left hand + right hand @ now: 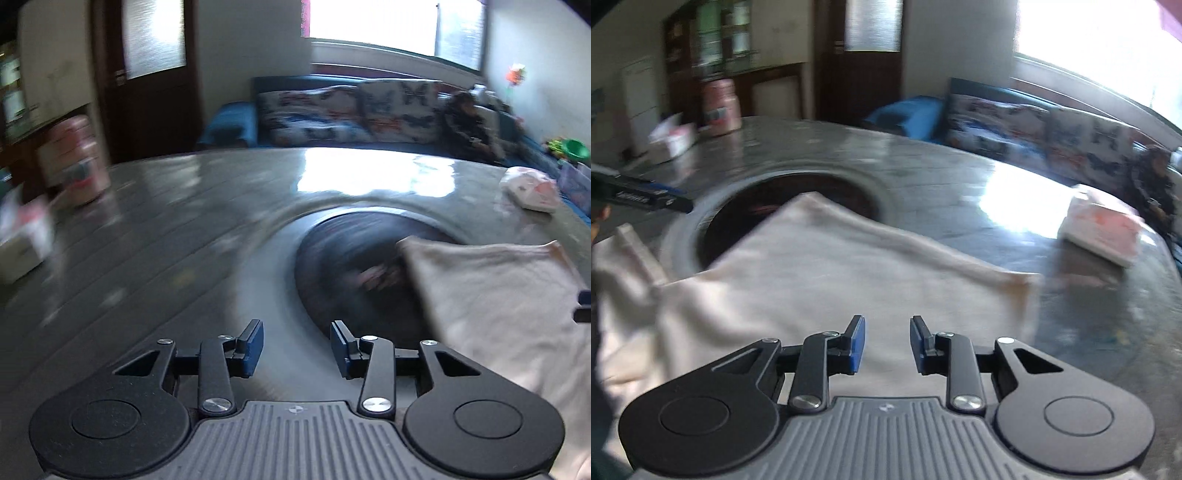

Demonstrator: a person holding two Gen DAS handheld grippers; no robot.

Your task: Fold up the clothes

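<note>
A pale cream garment [820, 280] lies spread on the grey table [923, 173], its far corner over a dark round inset [775, 199]. It also shows at the right of the left wrist view [498, 295]. My right gripper [887, 343] is open and empty, above the garment's near part. My left gripper [297, 347] is open and empty over bare table, left of the garment, by the dark inset [351, 266]. The left gripper's tip shows in the right wrist view [646, 197], at the left edge. Both views are blurred.
A folded white and pink item [1104, 229] lies at the table's far right, also in the left wrist view [532, 188]. A pink canister [79, 158] and a box [22, 236] stand at the far left. A sofa with patterned cushions [351, 114] is behind the table.
</note>
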